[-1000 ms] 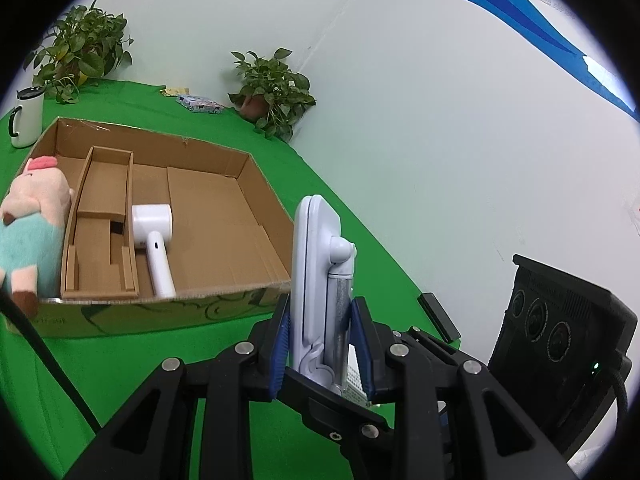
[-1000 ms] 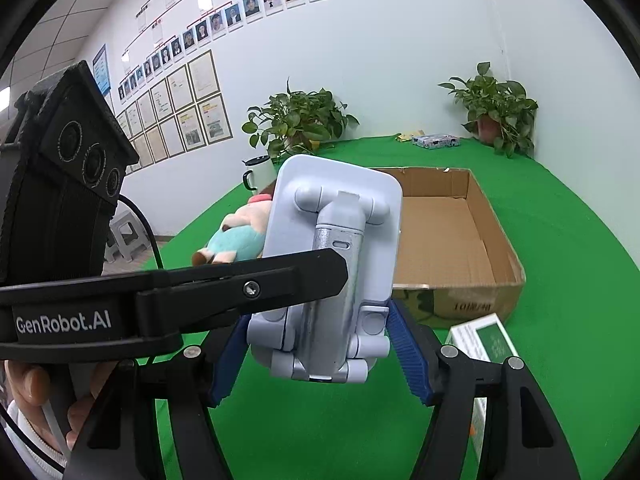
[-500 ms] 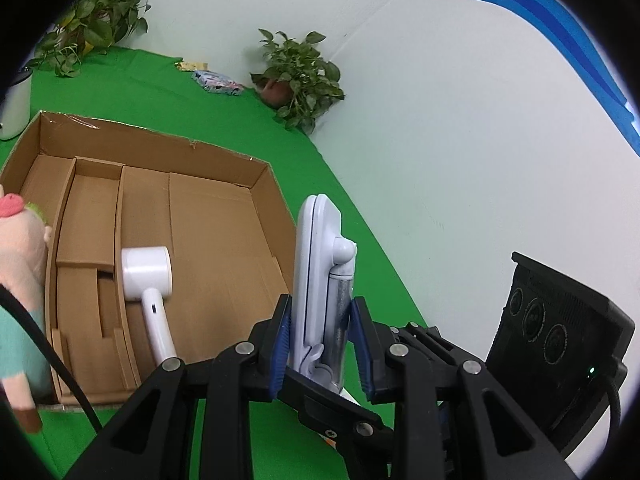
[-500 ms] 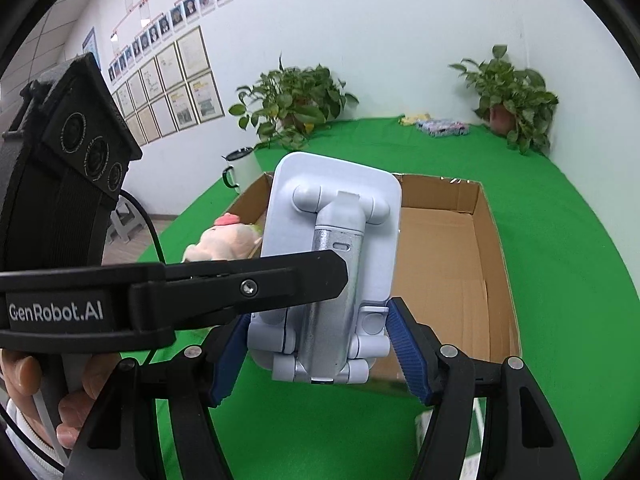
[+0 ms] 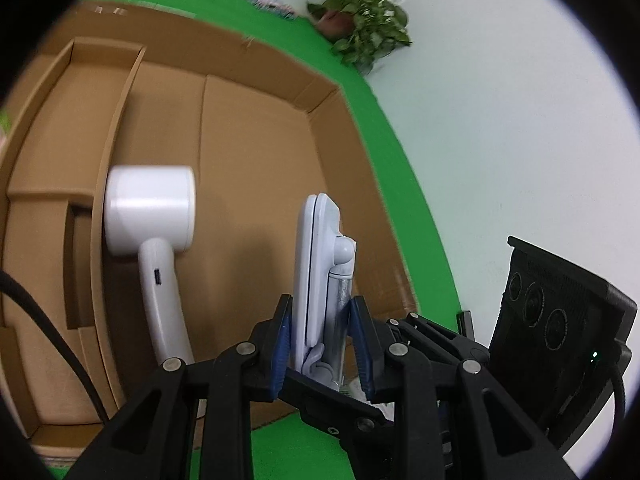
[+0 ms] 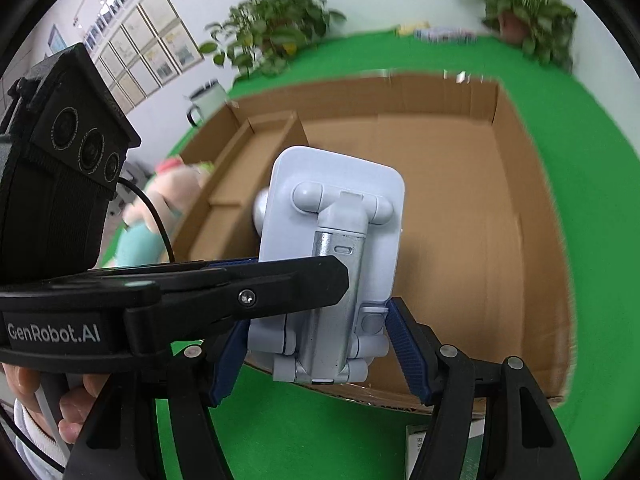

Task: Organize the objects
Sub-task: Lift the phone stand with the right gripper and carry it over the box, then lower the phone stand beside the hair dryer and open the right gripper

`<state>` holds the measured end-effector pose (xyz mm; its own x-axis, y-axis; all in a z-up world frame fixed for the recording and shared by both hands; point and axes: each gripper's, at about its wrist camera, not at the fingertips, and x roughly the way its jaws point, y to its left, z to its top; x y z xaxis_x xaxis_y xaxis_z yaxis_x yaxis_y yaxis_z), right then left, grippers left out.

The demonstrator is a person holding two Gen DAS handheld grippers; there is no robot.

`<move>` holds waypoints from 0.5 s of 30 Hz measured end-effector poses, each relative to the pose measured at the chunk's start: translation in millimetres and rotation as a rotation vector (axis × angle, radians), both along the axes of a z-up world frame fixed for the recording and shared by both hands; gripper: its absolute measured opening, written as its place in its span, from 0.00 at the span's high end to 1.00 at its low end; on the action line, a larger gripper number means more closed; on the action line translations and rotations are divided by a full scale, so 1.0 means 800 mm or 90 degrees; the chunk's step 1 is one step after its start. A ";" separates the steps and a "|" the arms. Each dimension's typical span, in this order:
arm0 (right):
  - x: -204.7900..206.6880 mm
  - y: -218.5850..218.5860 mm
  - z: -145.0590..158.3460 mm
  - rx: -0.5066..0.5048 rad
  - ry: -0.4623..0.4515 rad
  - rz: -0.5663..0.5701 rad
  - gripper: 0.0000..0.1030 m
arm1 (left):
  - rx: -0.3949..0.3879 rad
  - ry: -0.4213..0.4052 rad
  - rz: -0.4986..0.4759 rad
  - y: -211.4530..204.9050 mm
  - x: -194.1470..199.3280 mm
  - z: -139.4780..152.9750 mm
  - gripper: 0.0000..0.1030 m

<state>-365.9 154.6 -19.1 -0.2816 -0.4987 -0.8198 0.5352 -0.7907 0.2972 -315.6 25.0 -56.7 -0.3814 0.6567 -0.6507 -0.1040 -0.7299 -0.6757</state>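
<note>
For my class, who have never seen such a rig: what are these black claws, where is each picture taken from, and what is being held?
No robot here: a person holds two hand-held grippers, each with a camera looking along its fingers. One picture comes from the left gripper, the other from the right gripper. Both pinch one white folding phone stand, the left across its thin edge, the right across its width. It hangs above an open cardboard box on a green cloth. A white handheld device lies in the box; a plush pig sits beside it.

both grippers angled down. left gripper (image 5: 322,344) is pinched narrow front-to-back, right gripper (image 6: 316,350) is wider, its 2 pads on the sides.
</note>
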 end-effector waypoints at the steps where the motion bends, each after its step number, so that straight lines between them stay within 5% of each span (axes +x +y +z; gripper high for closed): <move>1: -0.001 0.000 -0.011 0.002 -0.012 0.003 0.38 | 0.000 -0.005 0.003 -0.002 -0.001 -0.004 0.74; 7: -0.018 -0.005 -0.053 0.001 -0.059 0.003 0.38 | -0.002 -0.057 0.027 -0.008 -0.011 -0.033 0.74; 15: -0.011 -0.018 -0.062 0.038 -0.063 0.018 0.37 | -0.041 -0.074 0.028 -0.015 -0.012 -0.028 0.69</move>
